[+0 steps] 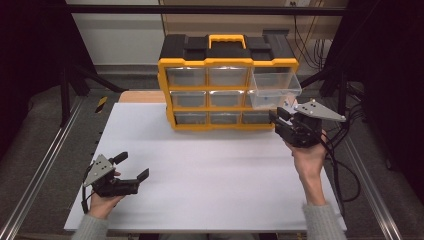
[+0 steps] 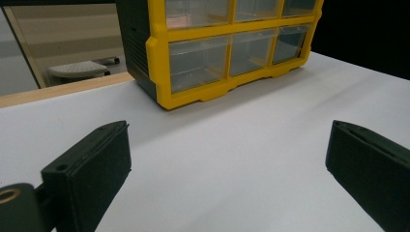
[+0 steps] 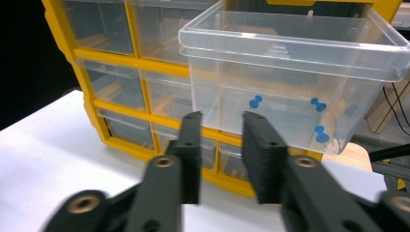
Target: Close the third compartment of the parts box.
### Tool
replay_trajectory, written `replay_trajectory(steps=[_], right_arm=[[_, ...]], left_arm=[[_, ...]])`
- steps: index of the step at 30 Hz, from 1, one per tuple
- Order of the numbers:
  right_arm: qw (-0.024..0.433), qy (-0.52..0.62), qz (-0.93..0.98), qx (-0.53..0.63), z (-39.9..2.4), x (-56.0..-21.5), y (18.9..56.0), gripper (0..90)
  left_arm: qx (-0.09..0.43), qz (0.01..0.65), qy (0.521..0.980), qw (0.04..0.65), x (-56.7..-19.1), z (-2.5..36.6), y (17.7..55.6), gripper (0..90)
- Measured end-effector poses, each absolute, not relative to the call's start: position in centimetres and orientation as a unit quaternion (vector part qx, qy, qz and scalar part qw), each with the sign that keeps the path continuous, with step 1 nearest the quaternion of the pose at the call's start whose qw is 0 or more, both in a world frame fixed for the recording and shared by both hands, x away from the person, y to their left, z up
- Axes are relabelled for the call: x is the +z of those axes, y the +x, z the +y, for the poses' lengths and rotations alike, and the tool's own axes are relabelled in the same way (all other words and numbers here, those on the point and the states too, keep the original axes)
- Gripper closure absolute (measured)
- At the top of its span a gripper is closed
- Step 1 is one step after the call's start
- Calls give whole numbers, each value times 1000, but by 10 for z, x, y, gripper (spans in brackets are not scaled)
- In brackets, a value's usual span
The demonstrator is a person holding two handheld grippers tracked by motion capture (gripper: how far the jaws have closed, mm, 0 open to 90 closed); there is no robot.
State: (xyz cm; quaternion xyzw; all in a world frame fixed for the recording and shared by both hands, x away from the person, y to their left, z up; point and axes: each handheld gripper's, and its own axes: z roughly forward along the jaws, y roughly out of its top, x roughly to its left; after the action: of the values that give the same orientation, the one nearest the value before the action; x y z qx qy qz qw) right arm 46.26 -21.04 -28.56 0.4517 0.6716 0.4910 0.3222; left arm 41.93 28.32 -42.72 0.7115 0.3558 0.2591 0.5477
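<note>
Clear drawer (image 1: 275,89) stands pulled well out of the top-right slot of the yellow-and-black organizer (image 1: 227,85), right of centre in the upper half of the high view; its long axis runs from the cabinet face toward the lower right of the frame, open top up, front wall facing the right gripper (image 1: 281,116).

In the right gripper view the drawer (image 3: 290,72) takes the upper right of the frame, its rim roughly level; several blue pushpins (image 3: 255,101) lie on its floor (four or five, count unsure through the plastic).

Right gripper (image 3: 221,159): the jaws rise from the bottom centre with a narrow gap between them, nothing in it; their tips sit just below the drawer's front wall, whether touching it I cannot tell.

Left gripper (image 1: 134,165): held low at the lower left of the high view, over the white tabletop (image 1: 210,175), well apart from the organizer; in its own view the jaws stand wide apart at the lower corners, bare tabletop (image 2: 232,145) between them, the organizer (image 2: 217,48) ahead at the top.
</note>
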Motion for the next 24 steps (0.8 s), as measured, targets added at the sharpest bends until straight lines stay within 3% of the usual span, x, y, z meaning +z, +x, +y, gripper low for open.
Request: replay_trajectory(steps=[13,24], right_arm=[[331,475,666,471,-211,-281,482,893],[341,488,664,453,-207,-285,499,900]], left_arm=[[262,356,709,550,-426,285,419,18],[262,357,708,549,-427,286,419,18]])
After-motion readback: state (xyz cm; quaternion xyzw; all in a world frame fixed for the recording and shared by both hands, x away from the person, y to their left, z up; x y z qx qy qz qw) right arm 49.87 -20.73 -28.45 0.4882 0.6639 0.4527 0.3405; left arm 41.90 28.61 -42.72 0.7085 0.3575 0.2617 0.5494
